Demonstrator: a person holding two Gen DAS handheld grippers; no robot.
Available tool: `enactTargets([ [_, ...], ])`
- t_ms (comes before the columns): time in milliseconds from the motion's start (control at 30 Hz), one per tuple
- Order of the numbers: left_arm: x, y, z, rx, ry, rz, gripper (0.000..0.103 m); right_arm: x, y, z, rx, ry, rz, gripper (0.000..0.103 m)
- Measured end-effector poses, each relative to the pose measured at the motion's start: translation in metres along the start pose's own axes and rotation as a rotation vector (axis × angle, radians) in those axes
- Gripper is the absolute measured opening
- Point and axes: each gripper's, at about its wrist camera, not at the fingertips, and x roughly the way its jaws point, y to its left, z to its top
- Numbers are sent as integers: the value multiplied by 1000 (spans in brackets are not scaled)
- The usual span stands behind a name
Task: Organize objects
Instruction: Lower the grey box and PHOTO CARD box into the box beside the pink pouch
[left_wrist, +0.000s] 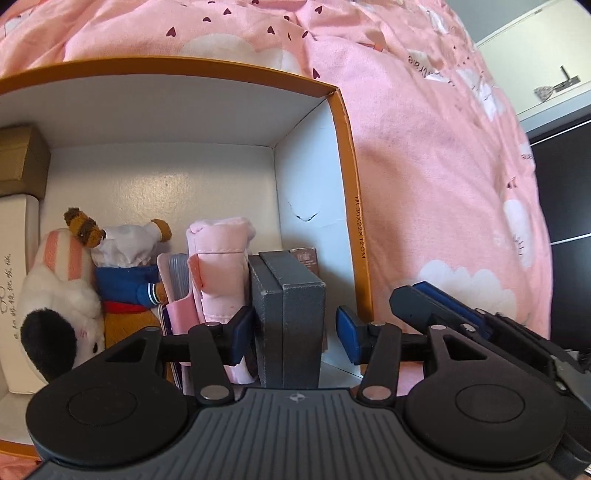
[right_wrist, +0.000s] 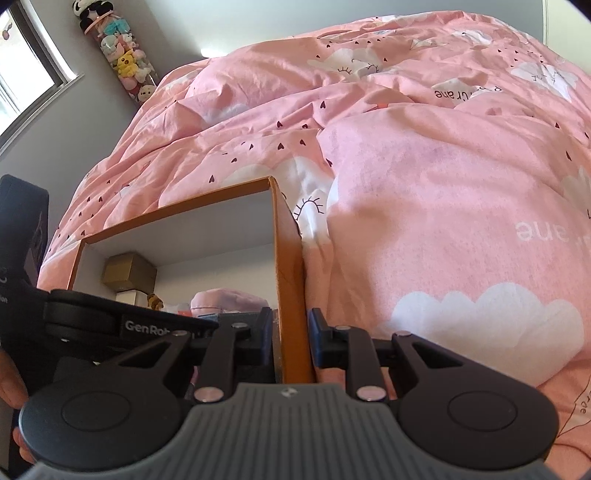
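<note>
The dark grey rectangular cardboard box (left_wrist: 291, 314) stood upright inside the orange-rimmed white storage box (left_wrist: 343, 155), near its right wall, squeezed beside a folded pink fabric bundle (left_wrist: 218, 266). In the left wrist view the left gripper (left_wrist: 295, 332) straddled that grey box with its jaws standing fairly wide: the left blue pad (left_wrist: 242, 332) lay at or just against the box's side, while the right blue pad (left_wrist: 349, 332) stood clearly apart from it, so nothing was clamped. Further left sat a small bear doll in a blue coat and white hat (left_wrist: 129, 273) and a white plush with a black ear (left_wrist: 59, 306), with a plain brown carton (left_wrist: 22, 162) at the back. The whole storage box rested on a pink duvet printed with clouds and hearts (left_wrist: 443, 166).

From the right wrist view, the right gripper (right_wrist: 290, 339) had its jaws drawn narrow on the storage box's orange right wall, one pad on each face, seemingly pinching it to steady the container on the soft bed. The left tool's black body (right_wrist: 122, 325) crossed the lower left.

To do this release well, I judged the left hand should lift straight up, keeping both pads off the grey box so it would not tip, while the right kept the wall braced.
</note>
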Motion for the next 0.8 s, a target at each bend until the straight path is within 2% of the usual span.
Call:
enactTargets([
  [100,-8,5,-2,0,-10,-37,53,-1,4,-2,-33,-3,21,24],
  [167,-15,7,-2,9,-34,-65,45,-3,10,-3,-57,-1,43,24],
  [267,-28,12,-5,26,-72,-93,37,-3,20,-5,-99,7,72,24],
  [467,-52,24,-14,69,-191,-76,37,5,44,-10,-193,18,81,26],
  [500,-50,25,-14,76,-193,-63,37,8,49,-10,-211,15,72,29],
  [600,-43,34,-16,66,-185,-36,37,16,58,-11,-254,22,37,29],
  [700,-35,45,-15,36,-180,-53,37,29,57,-11,-259,61,9,28],
  [800,-26,53,-13,16,-169,-79,37,33,52,-7,-249,54,-21,26],
])
